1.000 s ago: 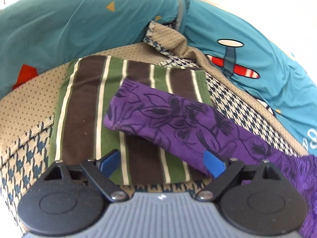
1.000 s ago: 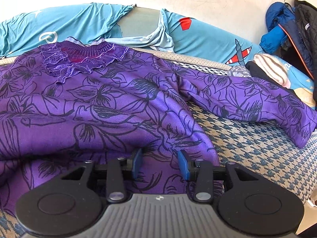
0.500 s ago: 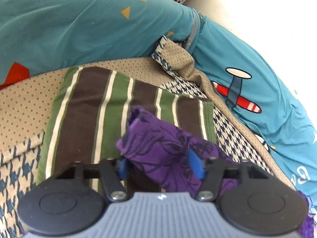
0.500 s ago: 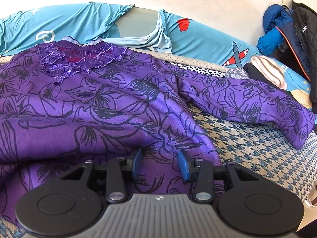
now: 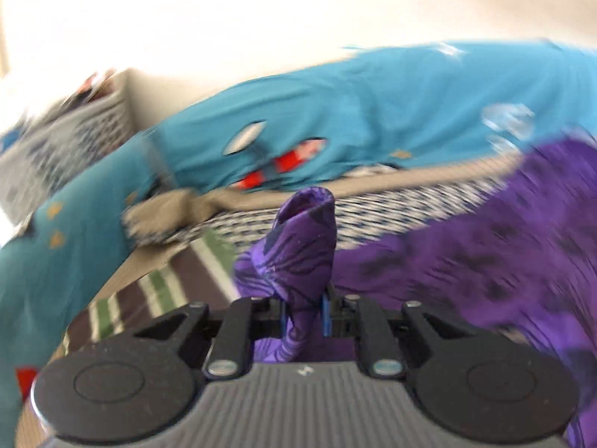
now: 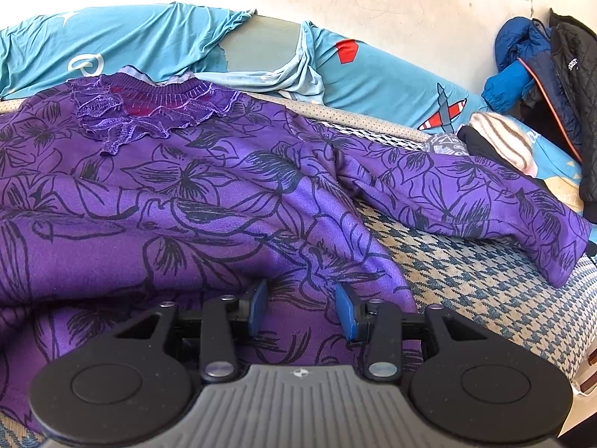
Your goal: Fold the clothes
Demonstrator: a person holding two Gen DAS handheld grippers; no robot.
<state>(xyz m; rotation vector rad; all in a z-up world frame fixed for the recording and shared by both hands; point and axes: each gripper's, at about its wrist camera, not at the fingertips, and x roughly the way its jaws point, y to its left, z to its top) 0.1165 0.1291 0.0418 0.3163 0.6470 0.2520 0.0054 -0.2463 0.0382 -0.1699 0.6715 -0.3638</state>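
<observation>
A purple top with black flower outlines (image 6: pixel 186 194) lies spread on the bed, its frilled collar (image 6: pixel 149 112) at the far side. One sleeve (image 6: pixel 466 190) stretches out to the right. My left gripper (image 5: pixel 304 315) has its jaws closing, and its blue pads press on the other sleeve's cuff (image 5: pixel 302 239), which stands up bunched between them. That view is blurred by motion. My right gripper (image 6: pixel 301 308) hovers low over the top's near edge, jaws partly apart, with fabric lying under and between the fingers but no pinch visible.
A brown-and-green striped folded cloth (image 5: pixel 179 291) lies left of the cuff. Houndstooth bed cover (image 6: pixel 466 283) shows at the right. Teal printed bedding (image 6: pixel 149 44) lines the wall. Dark jackets (image 6: pixel 552 86) hang at far right. A white basket (image 5: pixel 56 149) stands at the left.
My left gripper closed on the purple cuff, lifted it off the striped cloth, then swung and rolled toward the top's body. The right gripper stayed still.
</observation>
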